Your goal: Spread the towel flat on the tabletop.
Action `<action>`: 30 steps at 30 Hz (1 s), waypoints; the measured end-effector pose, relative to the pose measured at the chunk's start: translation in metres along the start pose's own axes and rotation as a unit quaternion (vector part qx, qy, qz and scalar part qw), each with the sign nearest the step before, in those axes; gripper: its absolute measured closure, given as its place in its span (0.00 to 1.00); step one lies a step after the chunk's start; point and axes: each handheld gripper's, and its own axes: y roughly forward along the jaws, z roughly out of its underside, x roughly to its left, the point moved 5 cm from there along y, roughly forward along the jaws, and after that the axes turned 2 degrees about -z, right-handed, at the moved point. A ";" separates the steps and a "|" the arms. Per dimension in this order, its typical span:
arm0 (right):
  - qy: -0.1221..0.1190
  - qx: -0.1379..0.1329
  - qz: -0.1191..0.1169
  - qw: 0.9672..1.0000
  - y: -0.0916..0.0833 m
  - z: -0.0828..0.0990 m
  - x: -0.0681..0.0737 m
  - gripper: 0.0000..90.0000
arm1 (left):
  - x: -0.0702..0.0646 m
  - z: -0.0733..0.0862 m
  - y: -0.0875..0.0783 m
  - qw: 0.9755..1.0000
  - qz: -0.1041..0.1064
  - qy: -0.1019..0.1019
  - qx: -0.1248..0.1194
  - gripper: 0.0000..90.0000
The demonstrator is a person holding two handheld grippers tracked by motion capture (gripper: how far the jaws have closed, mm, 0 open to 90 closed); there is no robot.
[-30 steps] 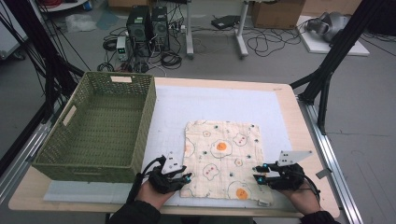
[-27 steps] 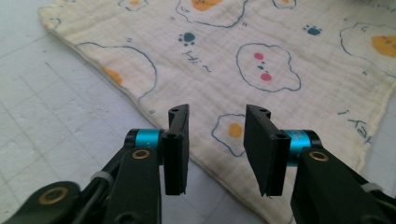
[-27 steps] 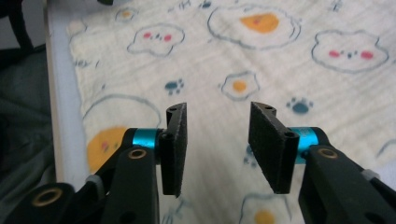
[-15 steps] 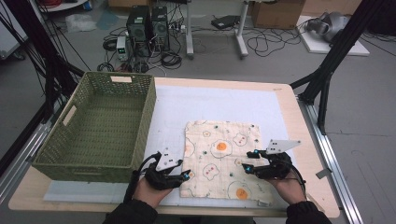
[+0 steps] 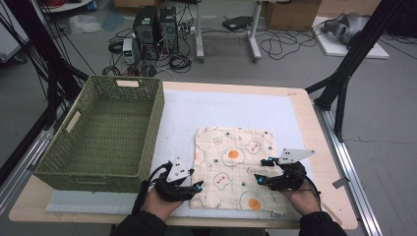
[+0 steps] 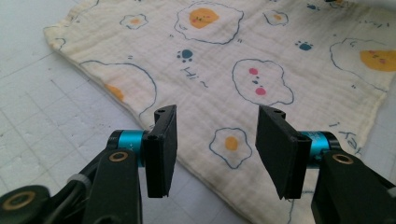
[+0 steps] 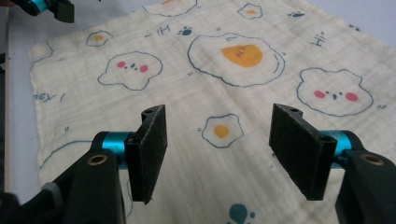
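Two hand-held grippers poised over a cream cloth (image 5: 235,168) printed with fried eggs, bear faces and paw marks, spread flat on the white mat (image 5: 236,110) of a wooden table (image 5: 327,162), just right of a green woven basket (image 5: 101,132). Left gripper (image 5: 195,187) at the cloth's near left edge, right gripper (image 5: 259,172) above its near right part, both aimed inward toward each other. Jaws of both released, having just been opening, with nothing pinched between the pads. Seen along the left gripper (image 6: 216,140): black pads standing apart above the cloth's (image 6: 243,70) hem, the pale mat (image 6: 42,121) to one side. Seen along the right gripper (image 7: 218,149): pads well apart over a small egg print, the cloth (image 7: 224,79) lying smooth beneath, the other gripper's teal-collared jaw tip (image 7: 49,7) at the far top corner. Grey three-cornered plates atop each tool, cables trailing back to dark sleeves at the table's near edge. Basket standing on the table's left side, touching neither cloth nor grippers. Beyond the table, computer towers (image 5: 157,27) and loose cables (image 5: 275,46) on the grey floor.
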 end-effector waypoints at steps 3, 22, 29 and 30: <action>-0.004 0.003 0.006 1.000 0.000 0.001 -0.001 0.40 | 0.000 0.000 0.000 1.000 0.000 0.001 0.001 0.54; -0.018 0.013 0.013 1.000 -0.001 0.002 0.001 0.40 | -0.002 -0.001 0.002 1.000 -0.002 0.007 -0.002 0.53; -0.018 0.008 0.019 1.000 -0.003 0.002 0.000 0.39 | -0.002 -0.001 0.002 1.000 -0.002 0.010 -0.001 0.53; -0.019 0.008 0.020 1.000 -0.003 0.002 0.000 0.39 | -0.002 -0.001 0.002 1.000 -0.002 0.010 -0.002 0.52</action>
